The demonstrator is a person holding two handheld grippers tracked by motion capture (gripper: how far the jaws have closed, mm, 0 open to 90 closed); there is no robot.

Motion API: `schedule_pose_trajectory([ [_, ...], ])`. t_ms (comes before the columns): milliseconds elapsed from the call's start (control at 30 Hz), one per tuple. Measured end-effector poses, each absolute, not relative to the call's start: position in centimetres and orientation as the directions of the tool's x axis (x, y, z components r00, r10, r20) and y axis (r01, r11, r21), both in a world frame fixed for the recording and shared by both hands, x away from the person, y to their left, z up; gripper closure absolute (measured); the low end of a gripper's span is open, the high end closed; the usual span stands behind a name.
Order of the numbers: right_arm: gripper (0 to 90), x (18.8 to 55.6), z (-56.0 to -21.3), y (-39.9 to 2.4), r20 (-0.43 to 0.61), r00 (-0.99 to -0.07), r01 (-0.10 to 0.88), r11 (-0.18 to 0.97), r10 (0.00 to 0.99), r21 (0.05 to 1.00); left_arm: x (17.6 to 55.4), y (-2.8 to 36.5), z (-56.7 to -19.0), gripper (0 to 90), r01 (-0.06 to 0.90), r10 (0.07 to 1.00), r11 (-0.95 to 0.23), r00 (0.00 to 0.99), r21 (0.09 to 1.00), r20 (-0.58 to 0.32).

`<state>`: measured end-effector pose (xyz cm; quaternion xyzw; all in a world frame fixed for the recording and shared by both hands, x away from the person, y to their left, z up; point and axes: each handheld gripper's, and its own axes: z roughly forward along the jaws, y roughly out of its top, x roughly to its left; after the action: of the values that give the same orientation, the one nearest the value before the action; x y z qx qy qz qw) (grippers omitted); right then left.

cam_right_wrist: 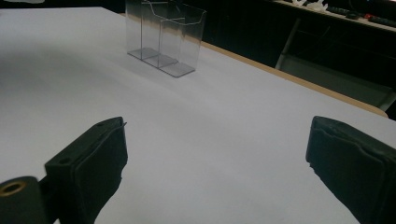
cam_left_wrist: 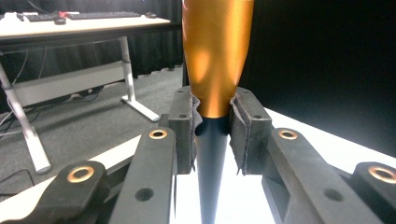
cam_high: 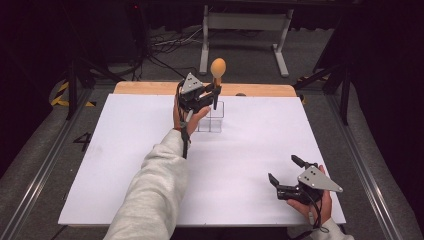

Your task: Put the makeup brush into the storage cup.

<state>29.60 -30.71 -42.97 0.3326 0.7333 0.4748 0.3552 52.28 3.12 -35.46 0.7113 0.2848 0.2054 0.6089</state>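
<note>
Gripping upright orange-headed, black-handled spoon (cam_high: 217, 75), left gripper (cam_high: 212, 93) fingers clamped

The orange tool (cam_left_wrist: 217, 56) gets chopped by the top edge in the left gripper view, so its head's anyone's guess.

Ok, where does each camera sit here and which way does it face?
High view: above the person's side, looking forward and down on the table; both sleeves, hands, grippers.
Left gripper view: on the left gripper, facing the orange brush it clamps.
Right gripper view: on the right gripper, low, facing the holder.
Shared: holder, high and right.
</note>
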Motion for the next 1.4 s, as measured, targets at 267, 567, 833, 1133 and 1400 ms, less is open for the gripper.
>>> schedule_pose_trajectory([
  [267, 6.0, 29.7, -43.0, -30.8, -0.202, -0.533, 0.153, 0.327, 0.822, 0.932, 52.6, 2.2, -36.5, 72.3, 0.171, 0.655, -0.114, 0.753, 0.979, -0.055],
  [567, 5.7, 29.7, -43.0, -30.9, -0.197, -0.531, 0.158, 0.325, 0.824, 0.933, 52.4, 1.4, -37.7, 72.3, 0.179, 0.648, -0.165, 0.761, 0.97, -0.03],
  [833, 5.7, 29.7, -43.1, -30.7, -0.203, -0.531, 0.159, 0.332, 0.823, 0.93, 51.9, 1.2, -38.8, 72.3, 0.195, 0.635, -0.181, 0.772, 0.964, -0.037],
  [1133, 5.7, 29.8, -43.2, -30.7, -0.21, -0.532, 0.164, 0.343, 0.821, 0.925, 51.7, 1.7, -39.4, 72.3, 0.206, 0.637, -0.172, 0.769, 0.963, -0.051],
  [1400, 6.1, 29.8, -43.2, -30.6, -0.219, -0.525, 0.17, 0.354, 0.823, 0.92, 51.4, 1.9, -39.5, 72.2, 0.207, 0.637, -0.176, 0.769, 0.962, -0.049],
])
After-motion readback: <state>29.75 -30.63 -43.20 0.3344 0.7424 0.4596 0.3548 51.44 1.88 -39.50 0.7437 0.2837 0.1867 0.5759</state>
